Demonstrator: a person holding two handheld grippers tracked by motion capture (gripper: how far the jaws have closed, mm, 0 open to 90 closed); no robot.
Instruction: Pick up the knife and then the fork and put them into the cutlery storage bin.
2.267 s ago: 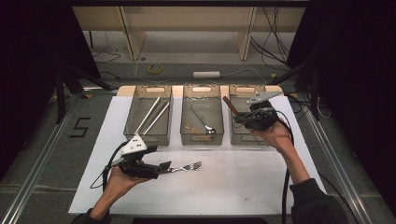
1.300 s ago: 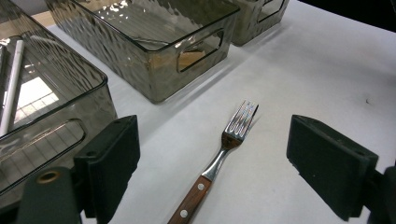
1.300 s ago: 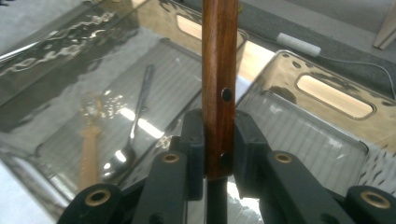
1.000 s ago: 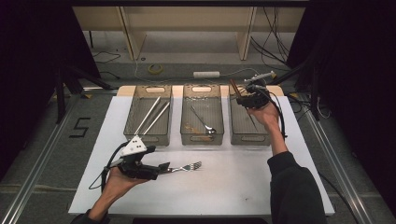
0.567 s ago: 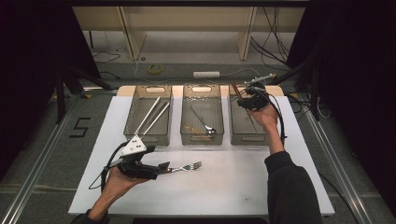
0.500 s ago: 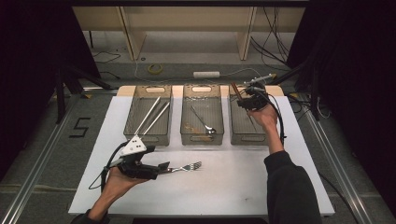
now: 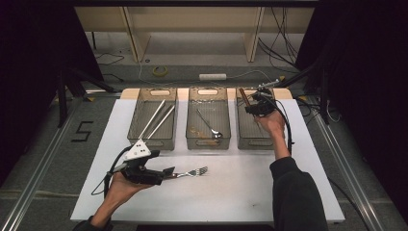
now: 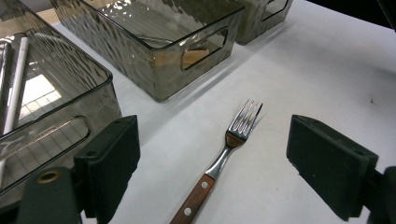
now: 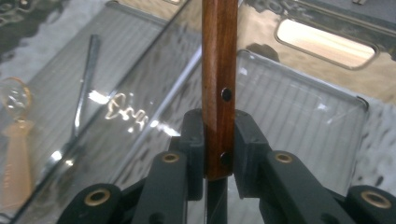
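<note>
The right gripper has its fingers clamped on a wooden handle with dark rivets, most likely of a piece of cutlery; the handle stands straight up between the pads, and its far end is out of frame. In the high view this gripper hangs over the far end of the right tray, with the brown handle slanting up and to the left from it. Through the smoked plastic beside it, the middle tray holds a metal spoon and a small amber-coloured utensil.

The left gripper has its fingers set wide, one on each side of a fork without touching it. The fork lies flat on the white worktop, wooden handle toward the gripper, tines pointing right, just near of the trays. In the high view the left gripper rests low at the near left. The left tray, far of it, holds two long pale sticks lying side by side on a slant.
</note>
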